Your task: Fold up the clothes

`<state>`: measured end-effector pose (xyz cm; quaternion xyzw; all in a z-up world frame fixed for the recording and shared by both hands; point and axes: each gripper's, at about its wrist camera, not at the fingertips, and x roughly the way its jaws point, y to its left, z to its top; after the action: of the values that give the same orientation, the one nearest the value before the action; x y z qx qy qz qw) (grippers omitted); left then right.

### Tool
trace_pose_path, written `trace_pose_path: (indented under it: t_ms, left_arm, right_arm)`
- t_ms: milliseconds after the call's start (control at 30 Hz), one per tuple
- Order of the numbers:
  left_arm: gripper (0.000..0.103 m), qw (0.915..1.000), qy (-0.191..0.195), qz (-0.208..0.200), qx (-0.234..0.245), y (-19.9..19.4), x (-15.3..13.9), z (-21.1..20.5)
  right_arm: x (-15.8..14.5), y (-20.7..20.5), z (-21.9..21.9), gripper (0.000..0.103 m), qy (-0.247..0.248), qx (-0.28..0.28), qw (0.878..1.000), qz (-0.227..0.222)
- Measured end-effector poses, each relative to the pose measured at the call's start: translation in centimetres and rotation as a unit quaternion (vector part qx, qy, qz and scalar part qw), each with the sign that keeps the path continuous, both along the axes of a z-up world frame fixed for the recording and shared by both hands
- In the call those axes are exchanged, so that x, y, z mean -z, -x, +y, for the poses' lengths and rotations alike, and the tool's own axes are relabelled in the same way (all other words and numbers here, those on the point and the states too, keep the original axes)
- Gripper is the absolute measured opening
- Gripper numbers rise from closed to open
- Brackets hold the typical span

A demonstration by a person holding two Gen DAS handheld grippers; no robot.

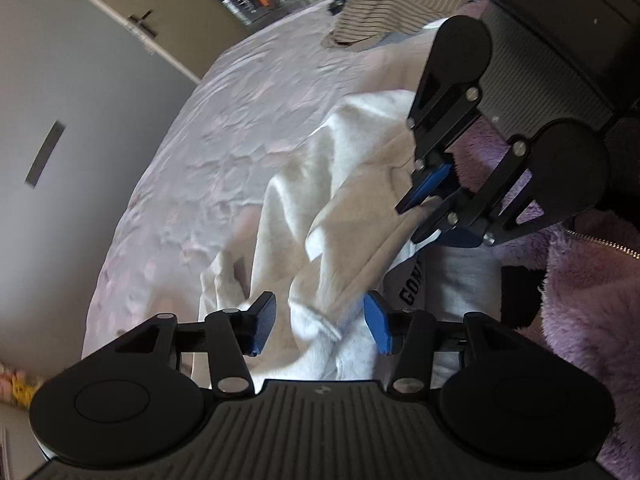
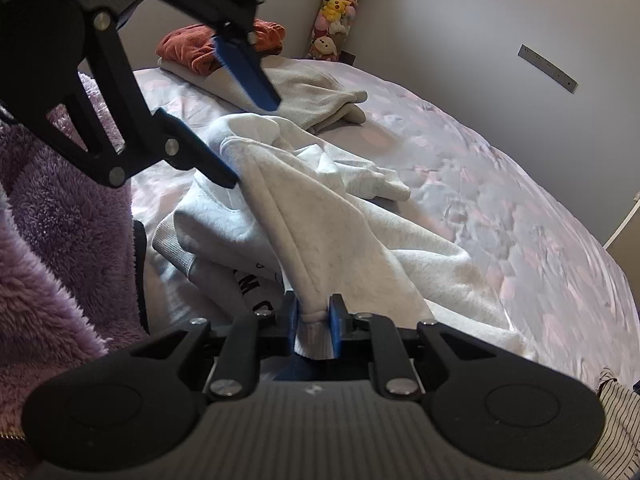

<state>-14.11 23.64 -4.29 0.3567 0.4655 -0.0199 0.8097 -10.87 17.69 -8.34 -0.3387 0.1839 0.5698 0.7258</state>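
Two claws are at work on one pale grey sweatshirt [image 2: 320, 216]. The right claw [image 2: 314, 330] is pressed together on a ribbed cuff or hem edge, from which the cloth is drawn taut, up and away. The left claw [image 1: 320, 326] is spread wide, with a bunched fold of the same garment lying between its pads, not yet pinched. Ahead of both claws the sweatshirt is heaped in loose creases on the bed [image 2: 500, 184] (no flat, squared shape can be seen), so its folding is judged unfinished. Further beyond the right claw, a beige garment [image 2: 312, 92] and a rust one [image 2: 188, 46] are seen lying folded; a striped garment [image 1: 384, 4] lies crumpled far ahead of the left claw.
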Motion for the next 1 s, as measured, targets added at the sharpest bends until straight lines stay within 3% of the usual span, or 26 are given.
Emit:
trace_pose_path:
  t_ms: [167,267,333,467,633,767,833,1000]
  left_arm:
    - [0.047,0.9935,-0.028,0.065,0.090,-2.7,0.6,-2.0]
    - [0.045,0.9902,-0.027,0.096,0.097,-3.9,1.6,-2.0]
    - [0.031,0.9890,-0.022,0.112,0.094,-4.4,2.1,-1.9]
    - [0.015,0.9866,-0.012,0.139,0.085,-5.4,2.9,-1.6]
    - [0.005,0.9913,-0.002,0.121,0.051,-5.1,2.6,-0.8]
    - [0.004,0.9957,0.006,0.090,-0.021,-5.1,1.7,1.4]
    - [0.004,0.9950,0.015,0.075,-0.063,-4.8,1.1,3.1]
    - [0.004,0.9894,0.032,0.046,-0.134,-4.1,0.2,6.9]
  right_arm:
    - [0.1,0.4,-0.2,0.018,-0.002,-0.002,1.000,-0.010]
    - [0.0,0.3,-0.3,0.018,-0.005,-0.001,1.000,-0.010]
    - [0.1,0.3,-0.4,0.018,-0.007,-0.001,1.000,-0.010]
    - [0.0,0.1,-0.6,0.018,-0.012,0.000,1.000,-0.007]
    - [-0.1,-0.3,-0.9,0.019,-0.020,-0.001,1.000,0.000]
    - [-0.9,-0.8,-1.5,0.024,-0.038,0.003,0.999,0.005]
    - [-1.4,-1.3,-2.0,0.030,-0.047,0.008,0.999,0.007]
    - [-1.9,-4.1,-3.2,0.031,-0.045,0.020,0.999,0.007]
